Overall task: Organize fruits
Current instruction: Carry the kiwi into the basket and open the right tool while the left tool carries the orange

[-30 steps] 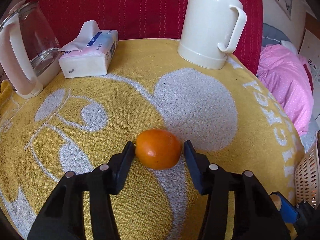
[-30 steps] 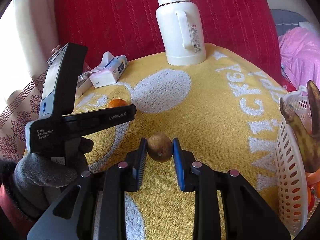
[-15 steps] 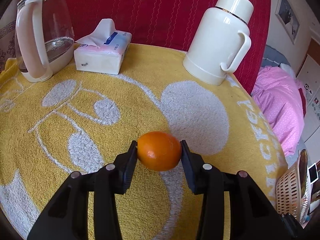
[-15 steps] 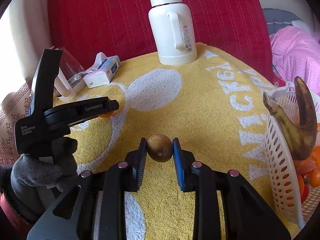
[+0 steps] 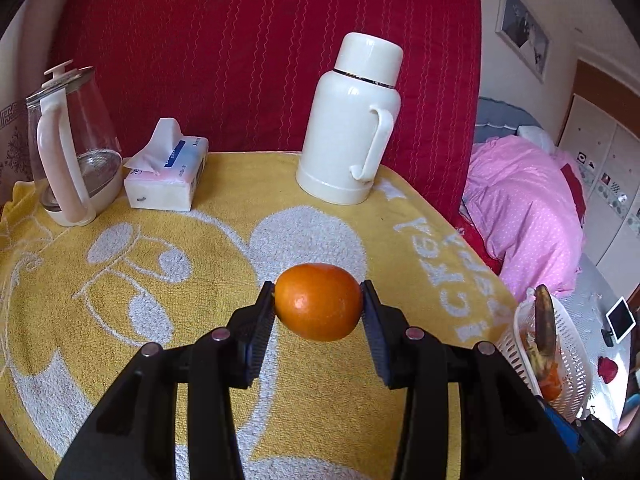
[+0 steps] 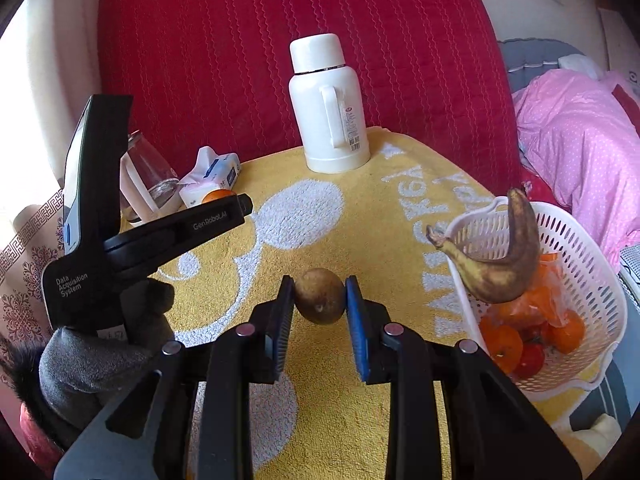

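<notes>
Left claw [image 5: 318, 306] clamped on orange [image 5: 318, 301], right claw [image 6: 320, 300] pinched tight on small brown fruit [image 6: 320, 295], both raised clear of yellow-towelled table [image 5: 120, 280], presumably for carrying to white basket [image 6: 592, 268] at right, already loaded with banana [image 6: 504, 268].

Home bedroom: pink bedding [image 5: 524, 216] at right, framed picture [image 5: 522, 36] upper right, yellow towel-covered table [image 5: 120, 320] bearing white thermos [image 5: 352, 120], glass kettle [image 5: 76, 140], tissue pack [image 5: 168, 172].
</notes>
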A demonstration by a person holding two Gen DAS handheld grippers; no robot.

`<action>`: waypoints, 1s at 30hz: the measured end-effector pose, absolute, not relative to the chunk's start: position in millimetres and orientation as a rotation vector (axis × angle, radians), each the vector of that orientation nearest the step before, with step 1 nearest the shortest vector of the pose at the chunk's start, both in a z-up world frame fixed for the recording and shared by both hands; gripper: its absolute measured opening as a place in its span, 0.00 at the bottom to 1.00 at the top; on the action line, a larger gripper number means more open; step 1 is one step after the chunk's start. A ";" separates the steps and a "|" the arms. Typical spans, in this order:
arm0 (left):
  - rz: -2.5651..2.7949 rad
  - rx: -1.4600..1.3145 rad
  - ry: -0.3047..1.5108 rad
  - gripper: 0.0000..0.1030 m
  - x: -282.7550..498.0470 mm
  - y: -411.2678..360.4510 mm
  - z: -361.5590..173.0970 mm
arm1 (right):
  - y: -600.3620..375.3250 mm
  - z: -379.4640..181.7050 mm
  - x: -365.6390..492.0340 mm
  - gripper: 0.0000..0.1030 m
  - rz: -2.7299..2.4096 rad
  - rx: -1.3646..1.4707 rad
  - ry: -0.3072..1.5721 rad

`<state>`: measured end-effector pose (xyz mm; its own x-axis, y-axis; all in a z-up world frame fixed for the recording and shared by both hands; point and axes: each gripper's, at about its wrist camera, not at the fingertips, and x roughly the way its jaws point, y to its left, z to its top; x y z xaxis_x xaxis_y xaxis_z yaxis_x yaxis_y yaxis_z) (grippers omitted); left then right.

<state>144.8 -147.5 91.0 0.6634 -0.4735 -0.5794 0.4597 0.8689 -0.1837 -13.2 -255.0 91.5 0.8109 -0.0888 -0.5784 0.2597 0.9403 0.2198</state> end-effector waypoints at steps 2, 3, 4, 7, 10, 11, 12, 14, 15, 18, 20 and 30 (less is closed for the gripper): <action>-0.535 -0.017 0.644 0.42 138.0 -150.8 95.0 | -264.9 96.5 -23.5 0.26 -0.224 0.304 0.590; -0.545 -0.013 0.638 0.42 134.8 -152.3 96.7 | -270.7 98.3 -28.2 0.26 -0.244 0.307 0.588; -0.556 -0.010 0.631 0.42 131.5 -153.9 98.4 | -276.7 99.6 -33.2 0.26 -0.265 0.310 0.586; -0.584 0.000 0.620 0.42 124.7 -157.6 101.6 | -295.2 99.9 -48.5 0.26 -0.329 0.326 0.586; -0.592 0.003 0.615 0.42 124.8 -156.7 103.8 | -312.7 99.5 -63.5 0.26 -0.395 0.347 0.579; -0.594 -0.001 0.620 0.42 127.0 -154.9 104.1 | -318.2 99.7 -67.8 0.26 -0.414 0.356 0.574; -0.601 -0.004 0.628 0.42 129.9 -152.8 104.0 | -323.1 99.9 -72.2 0.26 -0.434 0.364 0.568; -0.613 -0.009 0.652 0.42 136.9 -148.4 102.3 | -334.4 99.2 -79.5 0.26 -0.478 0.372 0.561; -0.611 -0.015 0.663 0.42 139.8 -146.2 101.4 | -340.7 97.7 -81.6 0.26 -0.491 0.383 0.565; -0.609 -0.026 0.699 0.43 145.6 -143.7 97.9 | -360.0 88.9 -84.4 0.26 -0.509 0.436 0.589; -0.630 -0.017 0.718 0.45 144.2 -147.2 95.3 | -368.4 83.7 -86.5 0.29 -0.525 0.466 0.594; -0.856 0.092 0.773 0.60 98.7 -189.2 83.3 | -365.3 87.1 -108.4 0.48 -0.553 0.454 0.563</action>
